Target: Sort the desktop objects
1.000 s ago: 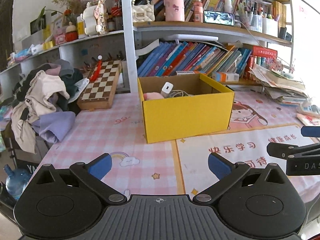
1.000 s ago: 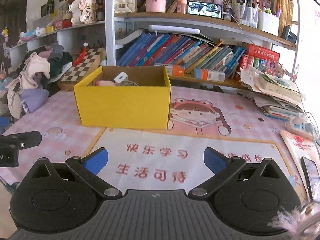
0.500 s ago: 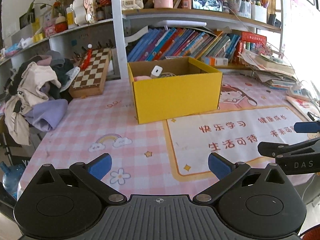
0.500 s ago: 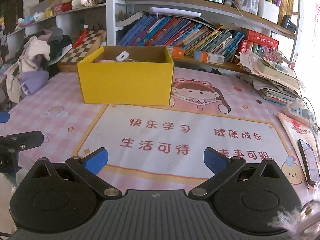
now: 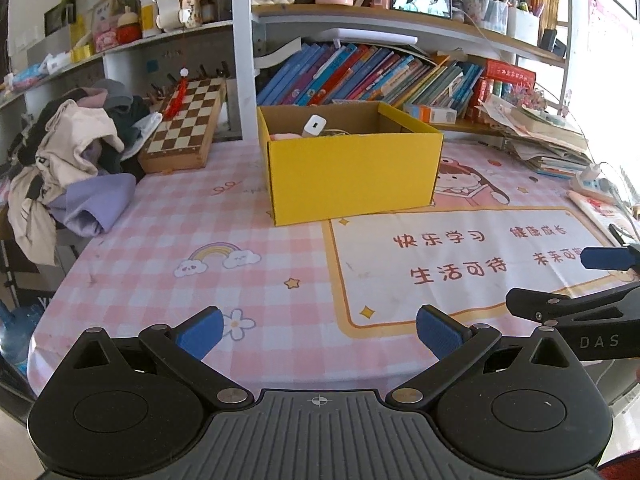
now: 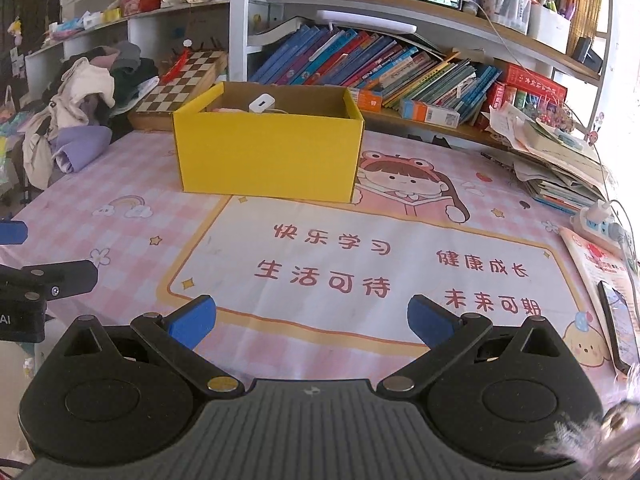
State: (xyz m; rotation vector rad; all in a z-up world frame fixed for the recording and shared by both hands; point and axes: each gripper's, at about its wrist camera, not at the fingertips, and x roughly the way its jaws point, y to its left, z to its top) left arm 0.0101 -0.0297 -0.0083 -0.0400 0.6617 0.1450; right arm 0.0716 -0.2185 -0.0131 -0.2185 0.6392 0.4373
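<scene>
Both claws drawn back from yellow box [image 5: 352,168]; left claw [image 5: 319,330], right claw [image 6: 311,320] wide, empty

Desk mat [image 6: 360,268]: I read 快乐学习, 健康成长, 生活可待, 未来可期.
Right gripper [image 5: 592,340] body: I read "DAS".

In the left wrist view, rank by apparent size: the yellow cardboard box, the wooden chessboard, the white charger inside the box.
1. Yellow cardboard box, the largest.
2. Wooden chessboard, clearly smaller in frame, though it sits farther back, so true size is unsure.
3. White charger, by far the smallest.
</scene>
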